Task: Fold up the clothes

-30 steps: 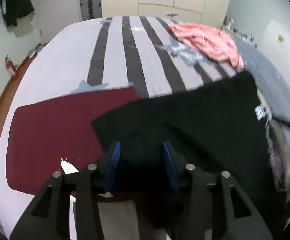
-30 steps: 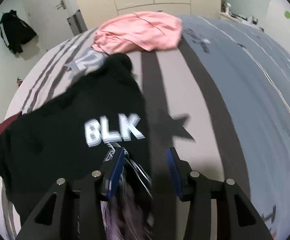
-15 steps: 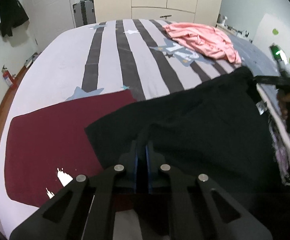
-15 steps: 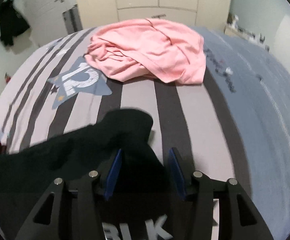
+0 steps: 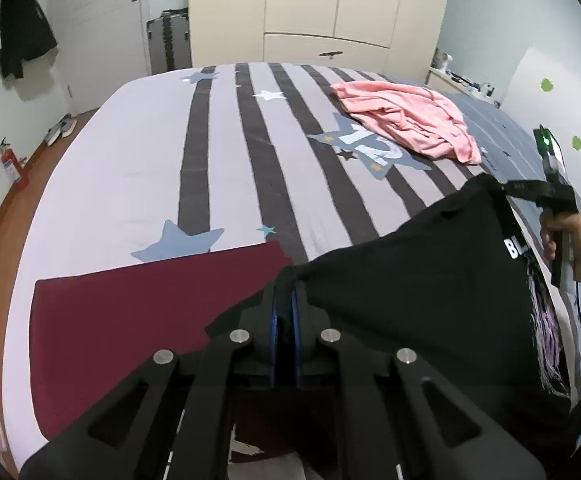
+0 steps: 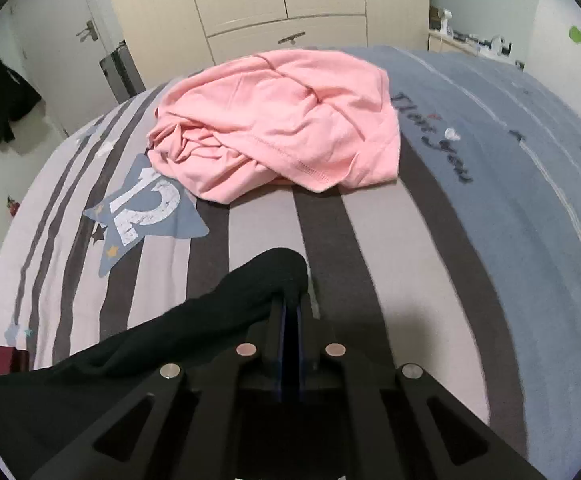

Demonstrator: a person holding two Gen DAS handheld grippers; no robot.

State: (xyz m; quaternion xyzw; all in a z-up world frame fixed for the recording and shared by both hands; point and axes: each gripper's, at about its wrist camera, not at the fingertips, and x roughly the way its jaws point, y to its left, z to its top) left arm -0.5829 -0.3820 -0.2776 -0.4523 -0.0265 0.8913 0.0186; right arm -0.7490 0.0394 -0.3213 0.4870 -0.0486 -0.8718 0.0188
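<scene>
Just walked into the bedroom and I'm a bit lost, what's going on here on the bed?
A person is folding clothes with a handheld gripper in each hand. The left gripper is shut on one edge of a black T-shirt; the right gripper is closing on another edge, so the shirt hangs stretched between them above the striped bedspread. A maroon garment lies flat, and a pink top waits crumpled.
</scene>
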